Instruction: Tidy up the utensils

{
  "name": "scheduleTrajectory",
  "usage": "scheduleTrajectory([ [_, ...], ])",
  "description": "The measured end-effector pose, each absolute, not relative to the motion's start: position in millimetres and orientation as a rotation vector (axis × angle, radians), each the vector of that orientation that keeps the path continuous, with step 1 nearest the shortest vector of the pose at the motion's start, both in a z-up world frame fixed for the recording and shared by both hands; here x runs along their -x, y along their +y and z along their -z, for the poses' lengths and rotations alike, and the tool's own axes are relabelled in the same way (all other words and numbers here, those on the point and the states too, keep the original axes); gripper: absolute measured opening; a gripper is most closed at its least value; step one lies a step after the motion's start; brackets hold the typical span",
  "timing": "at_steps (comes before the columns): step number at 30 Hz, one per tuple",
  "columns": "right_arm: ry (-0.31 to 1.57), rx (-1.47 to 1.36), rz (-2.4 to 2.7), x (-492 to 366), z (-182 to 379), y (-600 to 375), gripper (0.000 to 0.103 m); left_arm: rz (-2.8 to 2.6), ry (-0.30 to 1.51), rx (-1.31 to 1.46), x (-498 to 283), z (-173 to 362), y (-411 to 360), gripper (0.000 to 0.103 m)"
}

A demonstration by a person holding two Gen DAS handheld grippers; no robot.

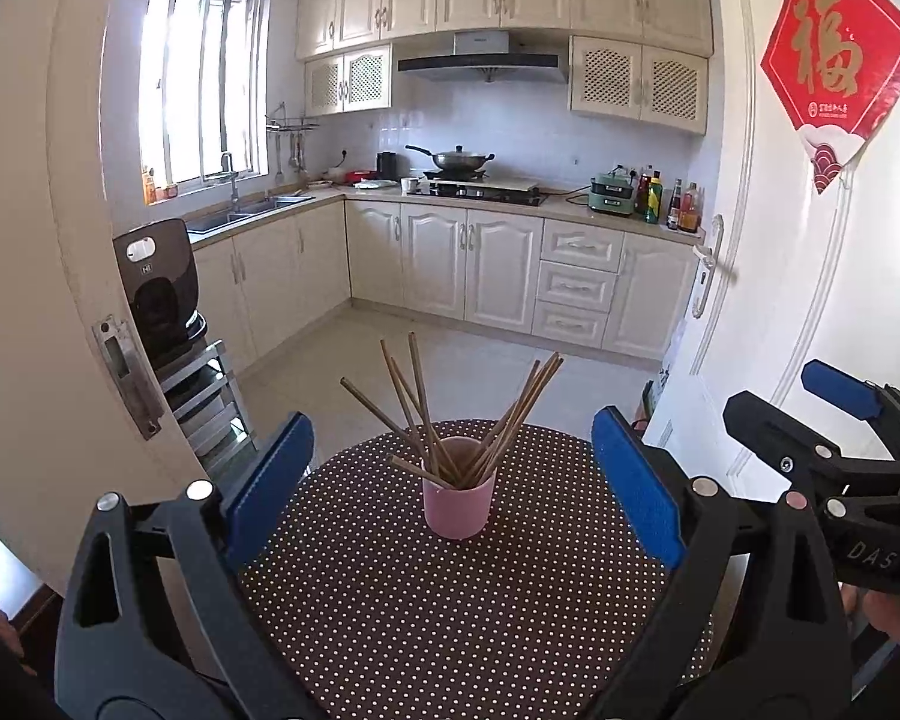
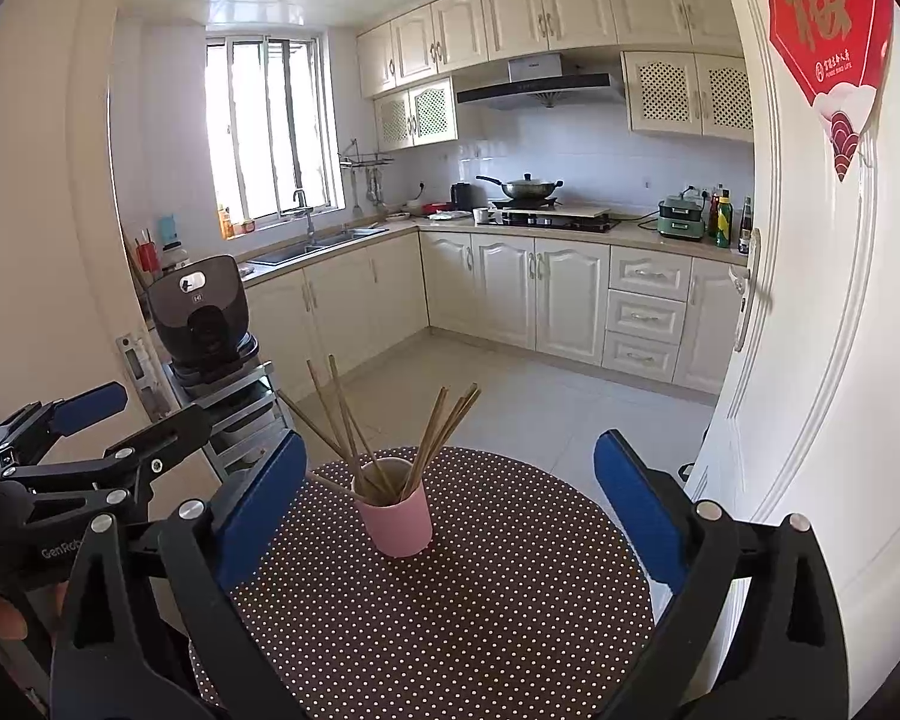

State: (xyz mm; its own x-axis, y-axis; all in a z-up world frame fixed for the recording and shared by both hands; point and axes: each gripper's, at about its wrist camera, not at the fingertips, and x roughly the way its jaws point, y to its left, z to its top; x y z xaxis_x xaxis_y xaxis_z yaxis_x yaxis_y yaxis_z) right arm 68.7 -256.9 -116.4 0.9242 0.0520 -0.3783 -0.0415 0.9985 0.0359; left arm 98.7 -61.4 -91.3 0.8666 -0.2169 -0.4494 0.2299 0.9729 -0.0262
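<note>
Beyond an open doorway, far off, a cream-cabinet kitchen (image 1: 480,264) with a window at left, a sink (image 1: 252,210) under it, and a lidded wok (image 1: 459,159) on the stove at the back wall. At right, a white door (image 1: 810,300) bearing a red paper decoration (image 1: 840,60). At left, beside the door frame, a dark appliance (image 1: 162,288) on a metal rack. Near, filling the lower middle of both views, a round table under a brown cloth with white polka dots (image 1: 450,612). On it, towards the far edge and upright, a pink cup (image 1: 457,507) holding a loose bundle of wooden chopsticks (image 1: 450,414), fanned out and leaning both left and right over the rim. Left gripper (image 1: 453,510) held above the near part of the table, blue-padded fingers (image 1: 270,480) spread wide, cup seen between them but well apart from either pad, nothing held. Right gripper (image 2: 450,510) alongside, likewise spread wide and empty, cup nearer its left pad yet untouched. Visible in the left wrist view at far right, the right gripper's black frame and blue pads; in the right wrist view at far left, the left gripper's, with part of a hand (image 2: 0,612) at the frame's lower edge.
</note>
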Motion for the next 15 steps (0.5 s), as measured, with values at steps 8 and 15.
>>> scheduleTrajectory([
  [8,0.386,-0.026,-0.045,-67.7,115.9,-255.6,0.094,0.235,0.467,-0.022,-99.9,90.3,-61.1,0.092],
  [15,0.388,-0.026,-0.045,-67.0,116.8,-255.4,0.094,0.232,0.464,-0.02,-99.0,90.1,-60.7,0.092],
])
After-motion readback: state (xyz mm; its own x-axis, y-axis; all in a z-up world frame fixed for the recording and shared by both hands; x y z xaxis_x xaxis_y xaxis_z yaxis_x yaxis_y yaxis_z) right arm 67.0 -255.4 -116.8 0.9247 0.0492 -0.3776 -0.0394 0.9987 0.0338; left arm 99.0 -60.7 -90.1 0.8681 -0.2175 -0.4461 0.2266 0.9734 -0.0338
